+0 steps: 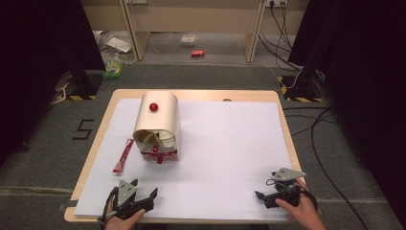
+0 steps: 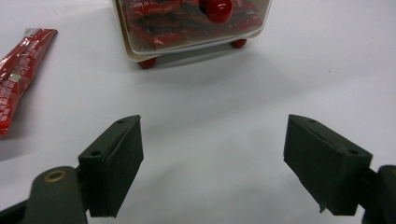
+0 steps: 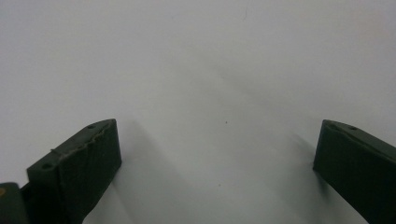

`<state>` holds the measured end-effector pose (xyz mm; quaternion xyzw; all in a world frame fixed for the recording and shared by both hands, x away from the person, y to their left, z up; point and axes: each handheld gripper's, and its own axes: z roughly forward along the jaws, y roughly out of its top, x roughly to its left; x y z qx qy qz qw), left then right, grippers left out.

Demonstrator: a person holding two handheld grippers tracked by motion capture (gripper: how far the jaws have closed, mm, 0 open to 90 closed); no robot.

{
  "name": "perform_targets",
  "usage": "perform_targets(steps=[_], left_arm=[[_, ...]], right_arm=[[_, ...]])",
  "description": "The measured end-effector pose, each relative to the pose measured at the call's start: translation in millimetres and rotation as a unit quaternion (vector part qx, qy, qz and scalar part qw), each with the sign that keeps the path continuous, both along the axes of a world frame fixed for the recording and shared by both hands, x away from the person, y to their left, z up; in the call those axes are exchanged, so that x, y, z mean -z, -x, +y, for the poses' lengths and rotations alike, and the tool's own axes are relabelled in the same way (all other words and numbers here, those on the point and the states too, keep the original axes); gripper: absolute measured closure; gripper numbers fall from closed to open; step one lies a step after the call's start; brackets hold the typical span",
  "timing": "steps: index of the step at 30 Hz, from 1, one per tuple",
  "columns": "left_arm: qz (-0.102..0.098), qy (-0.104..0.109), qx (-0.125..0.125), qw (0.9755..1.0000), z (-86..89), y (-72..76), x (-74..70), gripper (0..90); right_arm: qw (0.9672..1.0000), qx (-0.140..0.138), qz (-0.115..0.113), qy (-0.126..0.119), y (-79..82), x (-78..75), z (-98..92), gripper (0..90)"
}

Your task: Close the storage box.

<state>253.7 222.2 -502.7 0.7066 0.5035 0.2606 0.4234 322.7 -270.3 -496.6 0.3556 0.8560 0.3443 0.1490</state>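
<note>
Packet (image 1: 123, 155) not yet in hand; opening step of a pickup, by the look of it. Left gripper (image 1: 143, 188) low at the near left edge of the white sheet (image 1: 230, 143), jaws wide apart and holding nothing. Seen along those jaws in the left gripper view (image 2: 212, 163): bare sheet between the pads, then the box (image 2: 196, 28) straight ahead and the red packet (image 2: 18, 70) off to the far left. Right gripper (image 1: 265, 184) at the near right edge, likewise spread and holding nothing, with plain sheet between its pads in the right gripper view (image 3: 217, 158).

Farther out: packet flat on the sheet, lengthwise near to far, just beside the left wall of the box and apart from it. Box (image 1: 158, 120) cream with a rounded lid and a red knob (image 1: 153, 107) on top, more red packets visible through its clear front. Cannot tell whether the lid is fully raised.

Next move, as a judgement: reach forward and left with the left gripper, come down over the packet with the jaws across its narrow width, and pinch an edge cleanly. Thin, flat and slippery, so likely to slide on the sheet instead of lifting. Right gripper well apart from the box, best kept free for steadying it.
</note>
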Motion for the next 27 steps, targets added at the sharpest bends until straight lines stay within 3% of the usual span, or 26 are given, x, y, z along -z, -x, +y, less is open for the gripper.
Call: perform_targets(steps=[27], left_arm=[[0.0, -0.001, 0.012, 0.9999, 0.4, 21.2, 7.2, 15.3]], right_arm=[[1.0, 0.0, 0.0, 0.0, 0.0, 0.0, 0.0, 1.2]])
